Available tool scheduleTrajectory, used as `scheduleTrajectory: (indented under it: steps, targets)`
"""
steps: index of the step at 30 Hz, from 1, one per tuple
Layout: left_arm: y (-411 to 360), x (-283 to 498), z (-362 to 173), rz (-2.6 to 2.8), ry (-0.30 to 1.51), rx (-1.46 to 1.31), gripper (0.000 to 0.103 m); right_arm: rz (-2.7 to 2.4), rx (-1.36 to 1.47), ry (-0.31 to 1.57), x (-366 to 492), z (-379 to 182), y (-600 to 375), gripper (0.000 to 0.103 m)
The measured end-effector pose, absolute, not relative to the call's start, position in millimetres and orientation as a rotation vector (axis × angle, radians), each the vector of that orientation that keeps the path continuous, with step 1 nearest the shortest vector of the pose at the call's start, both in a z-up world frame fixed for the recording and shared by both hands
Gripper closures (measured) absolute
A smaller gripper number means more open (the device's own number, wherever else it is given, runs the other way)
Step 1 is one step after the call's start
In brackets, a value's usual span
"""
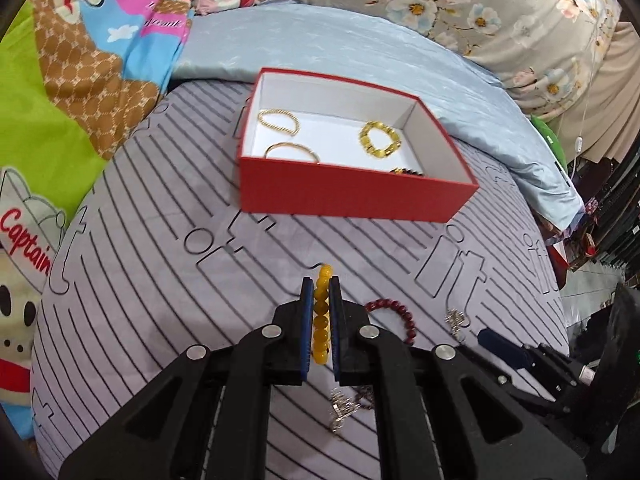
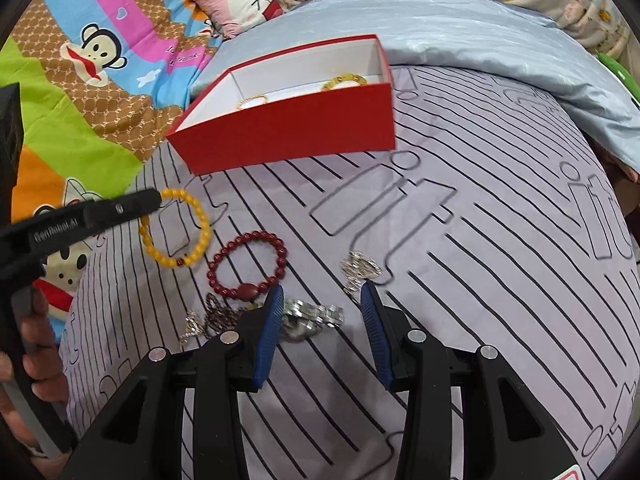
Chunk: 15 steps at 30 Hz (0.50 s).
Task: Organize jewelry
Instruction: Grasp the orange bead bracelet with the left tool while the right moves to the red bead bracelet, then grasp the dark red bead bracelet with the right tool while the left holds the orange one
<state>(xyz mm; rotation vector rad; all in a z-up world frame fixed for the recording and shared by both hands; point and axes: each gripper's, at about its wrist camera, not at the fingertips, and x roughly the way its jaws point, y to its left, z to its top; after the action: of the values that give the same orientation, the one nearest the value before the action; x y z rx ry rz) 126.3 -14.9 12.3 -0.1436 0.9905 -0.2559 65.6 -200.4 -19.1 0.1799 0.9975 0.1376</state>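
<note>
My left gripper (image 1: pixel 321 282) is shut on a yellow bead bracelet (image 1: pixel 321 312) and holds it edge-on just above the striped bed cover; in the right wrist view the bracelet (image 2: pixel 175 227) hangs from the left gripper (image 2: pixel 158 197). A red open box (image 1: pixel 352 196) with a white inside lies beyond and holds several gold and yellow bracelets (image 1: pixel 380 139). A dark red bead bracelet (image 2: pixel 247 267) lies on the cover. My right gripper (image 2: pixel 321 294) is open over a silver chain piece (image 2: pixel 310 318). More silver jewelry (image 2: pixel 360 268) lies just beyond its right finger.
The grey striped cover (image 2: pixel 480 240) lies over a bed. A cartoon quilt (image 2: pixel 80 80) is at the left, a light blue pillow (image 1: pixel 320 40) behind the box. Another silver tangle (image 2: pixel 212 316) lies left of the right gripper. The bed edge drops off at the right.
</note>
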Motion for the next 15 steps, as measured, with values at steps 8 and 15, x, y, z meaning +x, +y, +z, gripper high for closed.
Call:
scheduleTrajectory:
  steps: [8, 15]
  targets:
    - [8, 122, -8, -0.210, 1.035, -0.168, 0.096, 0.193, 0.141, 1.025, 91, -28, -169, 0.067]
    - [17, 122, -21, -0.190, 1.058, -0.174, 0.096, 0.189, 0.111, 1.046, 102, -41, -162, 0.079]
